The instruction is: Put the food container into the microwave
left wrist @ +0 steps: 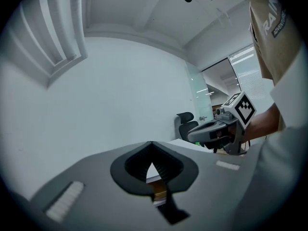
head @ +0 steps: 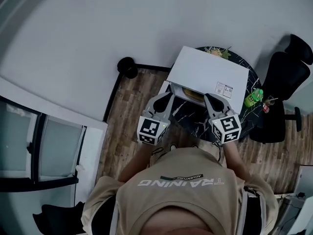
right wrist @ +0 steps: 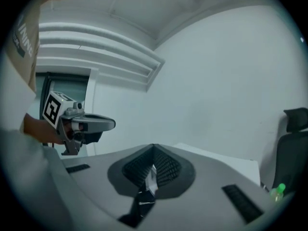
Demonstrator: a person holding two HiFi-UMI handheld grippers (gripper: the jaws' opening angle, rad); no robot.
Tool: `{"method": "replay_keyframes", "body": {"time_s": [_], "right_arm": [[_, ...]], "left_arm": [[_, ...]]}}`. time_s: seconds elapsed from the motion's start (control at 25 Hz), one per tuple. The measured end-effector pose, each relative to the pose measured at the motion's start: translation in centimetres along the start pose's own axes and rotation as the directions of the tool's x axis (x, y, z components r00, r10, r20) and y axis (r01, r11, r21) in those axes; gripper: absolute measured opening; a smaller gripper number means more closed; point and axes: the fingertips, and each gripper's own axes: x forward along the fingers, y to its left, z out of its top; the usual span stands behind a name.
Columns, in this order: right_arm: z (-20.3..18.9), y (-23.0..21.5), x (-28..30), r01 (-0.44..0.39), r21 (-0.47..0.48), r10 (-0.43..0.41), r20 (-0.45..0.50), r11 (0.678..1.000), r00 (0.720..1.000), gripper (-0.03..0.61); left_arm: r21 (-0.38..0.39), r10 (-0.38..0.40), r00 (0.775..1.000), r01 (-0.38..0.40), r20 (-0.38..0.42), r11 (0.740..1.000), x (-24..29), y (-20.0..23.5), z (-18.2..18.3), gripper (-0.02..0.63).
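The white microwave (head: 210, 72) stands on a round black marble table (head: 190, 119). At its front edge sits the food container (head: 190, 95), shallow with yellowish food; its far part is hidden under the microwave's top. My left gripper (head: 167, 98) is shut on the container's left rim, seen as a white and brown sliver (left wrist: 159, 190) between the left gripper's (left wrist: 153, 170) closed jaws. My right gripper (head: 209, 99) is shut on the right rim, a thin pale edge (right wrist: 151, 178) between the right gripper's (right wrist: 153, 170) jaws. Each gripper shows in the other's view.
A green bottle (head: 253, 98) stands on the table to the microwave's right, with a black office chair (head: 286, 77) beyond it. A small plant or dish (head: 218, 52) sits behind the microwave. A black round object (head: 128, 66) rests on the wooden floor at the left.
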Motion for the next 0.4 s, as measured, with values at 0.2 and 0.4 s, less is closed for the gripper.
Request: {"method": "replay_keyframes", "body": {"time_s": [0.2, 0.4], "right_arm": [[0.2, -1.3, 0.7, 0.013, 0.018, -0.013, 0.022, 1.000, 1.000, 0.009], [0.0, -2.4, 1.3, 0.011, -0.036, -0.011, 0.003, 0.999, 1.000, 0.009]], "left_arm": [[0.004, -0.013, 1.000, 0.013, 0.008, 1.000, 1.2, 0.2, 0.1, 0.002], [-0.020, -0.029, 0.999, 0.029, 0.014, 0.999, 3.4, 0.1, -0.5, 0.002]]}}
